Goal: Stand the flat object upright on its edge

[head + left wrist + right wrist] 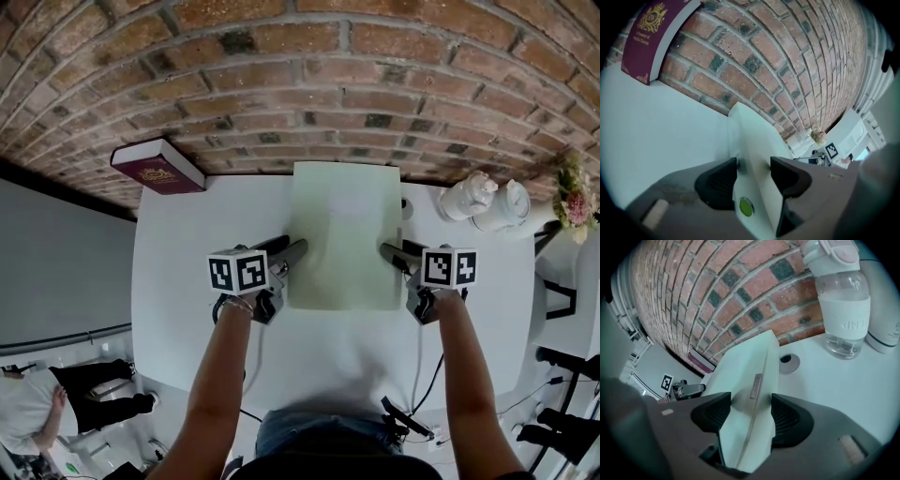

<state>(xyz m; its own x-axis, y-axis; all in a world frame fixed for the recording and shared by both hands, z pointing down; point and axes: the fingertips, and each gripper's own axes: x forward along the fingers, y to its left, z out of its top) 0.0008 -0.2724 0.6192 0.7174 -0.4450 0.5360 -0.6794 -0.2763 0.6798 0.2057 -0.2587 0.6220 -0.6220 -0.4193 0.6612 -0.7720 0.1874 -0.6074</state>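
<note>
A pale green flat object (345, 234) (750, 136) (750, 366) is sitting in the middle of the white table (187, 244), its far edge reaching the foot of the brick wall (300, 84). Whether its near edge is resting on the table or raised slightly cannot be told. The left gripper (292, 246) (753, 168) is taking the object's left side. Its jaws are standing wide, with a pad pressing on each face of the thick edge, where a small green round spot (746, 206) is showing. The right gripper (389, 251) (751, 404) is doing the same on the right side, its jaws likewise clamping across the edge, along which a thin seam is running. A maroon book (157, 167) (651, 37) is leaning against the wall at the table's back left corner, well apart from the object. At the back right, a clear bottle (469, 195) (841, 305) with a white lid is standing beside a white jug (506, 206), near a round hole (789, 362) in the table top.
</note>
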